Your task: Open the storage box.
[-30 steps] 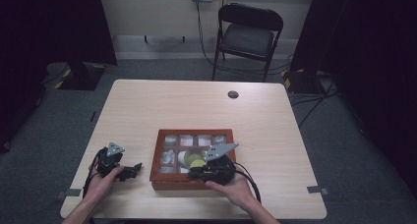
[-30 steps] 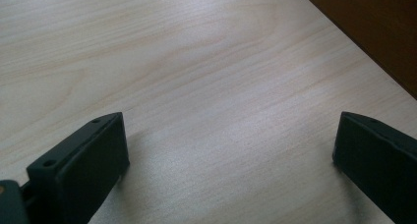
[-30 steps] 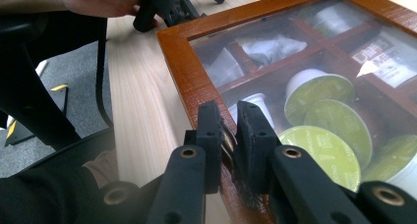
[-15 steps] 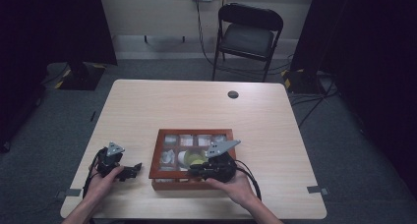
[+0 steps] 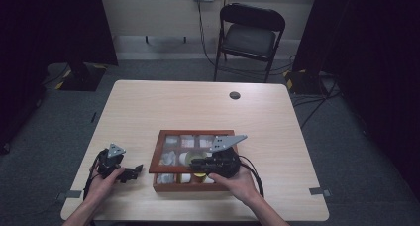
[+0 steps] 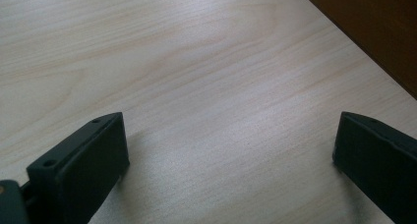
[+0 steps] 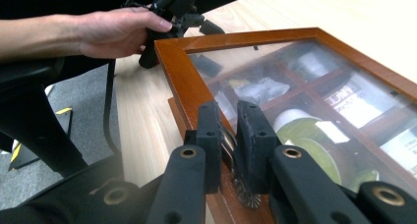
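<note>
- The wooden box (image 5: 194, 161), a red-brown frame with a glazed lid, sits on the pale worktop (image 5: 277, 122) near the person's edge.
- The right tongs (image 7: 230, 135) are pinched on a small metal clasp (image 7: 244, 190) at the lid's front rail; judging by the glass, lift slowly there.
- The lid is likely stiff, hinged and fragile, and the compartments hold small jars and packets.
- The left tongs (image 6: 226, 155) rest spread wide on bare wood-grain laminate, just beside the box.
</note>
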`<state>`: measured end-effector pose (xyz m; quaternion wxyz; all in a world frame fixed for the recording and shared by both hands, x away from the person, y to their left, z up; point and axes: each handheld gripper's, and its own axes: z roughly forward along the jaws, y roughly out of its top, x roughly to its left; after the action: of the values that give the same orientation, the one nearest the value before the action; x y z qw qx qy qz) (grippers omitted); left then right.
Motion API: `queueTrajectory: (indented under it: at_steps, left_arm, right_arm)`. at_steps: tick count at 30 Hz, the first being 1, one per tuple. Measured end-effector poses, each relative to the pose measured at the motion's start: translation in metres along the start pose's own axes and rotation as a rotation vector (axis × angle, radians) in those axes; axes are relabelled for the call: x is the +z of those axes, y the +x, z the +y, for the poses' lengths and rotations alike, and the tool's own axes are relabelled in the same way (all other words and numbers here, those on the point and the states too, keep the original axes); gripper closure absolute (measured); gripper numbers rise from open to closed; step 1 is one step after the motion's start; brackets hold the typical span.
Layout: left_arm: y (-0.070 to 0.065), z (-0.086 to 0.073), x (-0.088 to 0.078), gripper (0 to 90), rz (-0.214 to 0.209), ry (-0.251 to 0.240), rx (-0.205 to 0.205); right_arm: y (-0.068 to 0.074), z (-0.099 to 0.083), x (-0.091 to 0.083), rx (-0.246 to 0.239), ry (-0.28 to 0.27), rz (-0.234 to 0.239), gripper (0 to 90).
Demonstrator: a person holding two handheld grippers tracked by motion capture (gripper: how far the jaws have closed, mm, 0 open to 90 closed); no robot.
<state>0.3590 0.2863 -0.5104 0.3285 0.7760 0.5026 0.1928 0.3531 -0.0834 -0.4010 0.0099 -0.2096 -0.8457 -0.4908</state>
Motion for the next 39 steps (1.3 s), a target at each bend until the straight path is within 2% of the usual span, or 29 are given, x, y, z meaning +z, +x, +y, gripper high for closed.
queueTrajectory:
  at_steps: [23, 39]
  left_arm:
    - [0.0, 0.0, 0.0, 0.0, 0.0, 0.0, 0.0]
    - [0.0, 0.0, 0.0, 0.0, 0.0, 0.003, 0.004]
  right_arm:
    - [-0.004, 0.018, -0.009, 0.012, -0.04, -0.015, 80.6]
    - [-0.009, 0.032, -0.014, 0.016, -0.041, -0.019, 80.7]
